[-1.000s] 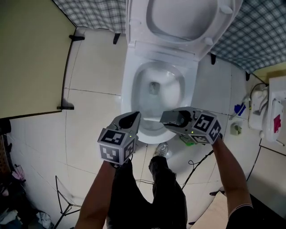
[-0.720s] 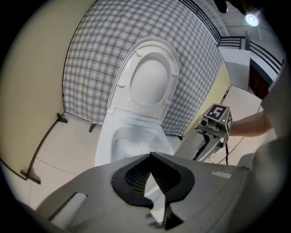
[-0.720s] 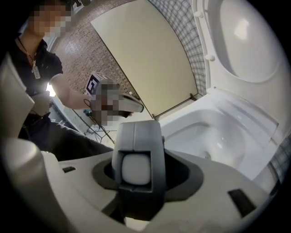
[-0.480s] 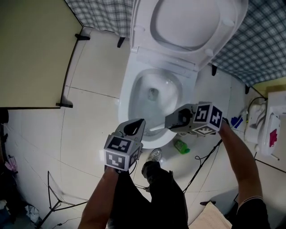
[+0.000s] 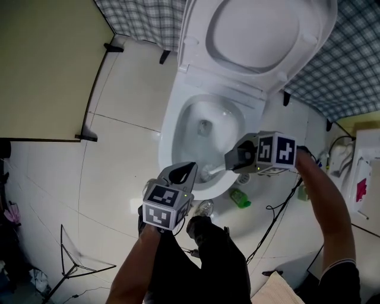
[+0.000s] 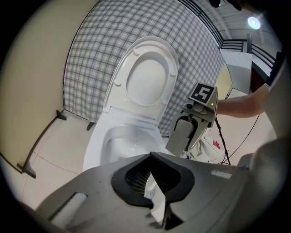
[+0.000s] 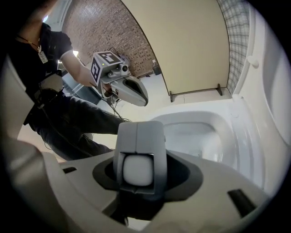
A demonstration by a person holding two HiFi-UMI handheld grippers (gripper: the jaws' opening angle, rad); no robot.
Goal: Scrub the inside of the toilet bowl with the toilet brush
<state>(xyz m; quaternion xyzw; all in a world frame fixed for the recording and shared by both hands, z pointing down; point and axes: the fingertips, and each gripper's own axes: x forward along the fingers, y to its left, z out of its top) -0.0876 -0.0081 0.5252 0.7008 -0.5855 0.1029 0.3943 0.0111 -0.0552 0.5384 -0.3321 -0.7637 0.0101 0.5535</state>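
The right gripper [image 5: 231, 160] has its 2 jaws closing on the white handle of the brush [image 5: 216, 170]. In the right gripper view the handle's rounded butt fills the gap between the pads. From there the handle runs roughly level toward the person's left. The brush's head sits inside the bowl [image 5: 173, 127], low against the near wall, just behind the front rim. The left gripper [image 5: 189, 170] hovers over that front rim, close beside the brush head but not touching it. Its 2 jaws are brought together at the tips and hold nothing that can be named (a thin white sliver shows in the slit behind the tips, too unclear to identify). Each gripper shows in the other's view, the 2 near each other above the bowl's front. The seat [image 5: 267, 35] stands raised against a checked wall [image 5: 136, 15], and a little water lies at the bowl's drain. On the tiled floor [image 5: 119, 172], to the right of the bowl's foot, lies a green bottle [image 5: 240, 198]. A black cable [image 5: 270, 222] trails past it toward the person's right arm. A beige panel [image 5: 41, 71] closes off the left side on small dark feet.
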